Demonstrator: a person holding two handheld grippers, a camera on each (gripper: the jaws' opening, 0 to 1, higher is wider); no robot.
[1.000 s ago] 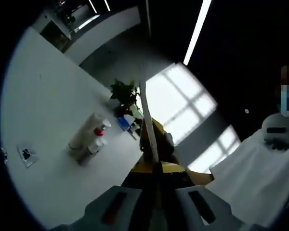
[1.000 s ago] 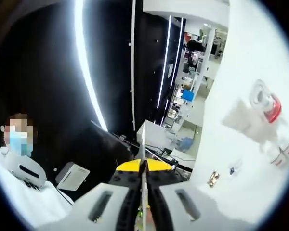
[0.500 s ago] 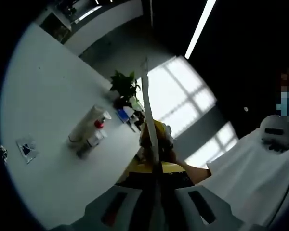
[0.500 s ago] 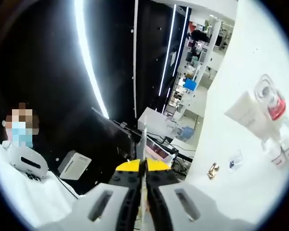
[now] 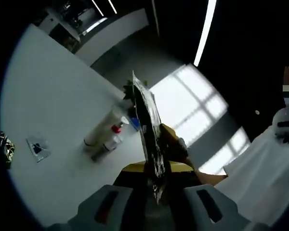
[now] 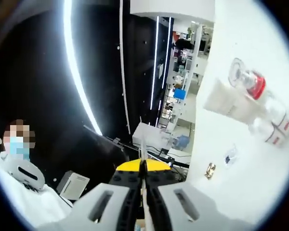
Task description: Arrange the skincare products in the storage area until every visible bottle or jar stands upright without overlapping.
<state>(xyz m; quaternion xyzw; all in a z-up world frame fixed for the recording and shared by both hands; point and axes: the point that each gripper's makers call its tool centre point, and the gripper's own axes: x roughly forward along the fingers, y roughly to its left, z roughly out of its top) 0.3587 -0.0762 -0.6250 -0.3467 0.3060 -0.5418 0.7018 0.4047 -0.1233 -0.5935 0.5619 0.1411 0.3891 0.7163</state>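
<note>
- Table [image 5: 53, 96]: plain white, no pattern.
- Tube [image 5: 102, 128]: white/cream; same in right gripper view.
- Bottle [image 6: 253, 84]: clear w/ red band at neck, clear cap.
- Small bottles [image 6: 269, 130]: clear, white labels w/ red strip.
- Sachet [image 5: 38, 147]: clear/grey w/ dark blue mark.
- Wrapper [image 5: 6, 147]: gold-green, shiny.
- Foil sheet [image 5: 149, 130] in left gripper [image 5: 156, 185]: silvery, speckled dark.
- Both grippers: grey bodies, yellow tips; right gripper [image 6: 143, 169] too.
- Plant [image 5: 130, 89]: green.
- Person's garment [image 5: 260, 178]: white.

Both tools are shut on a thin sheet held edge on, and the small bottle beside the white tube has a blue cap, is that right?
Not quite. The cap is red, as the right gripper view shows. The rest holds: the left tool and right tool each pinch a thin sheet, beside the white tube.
</note>
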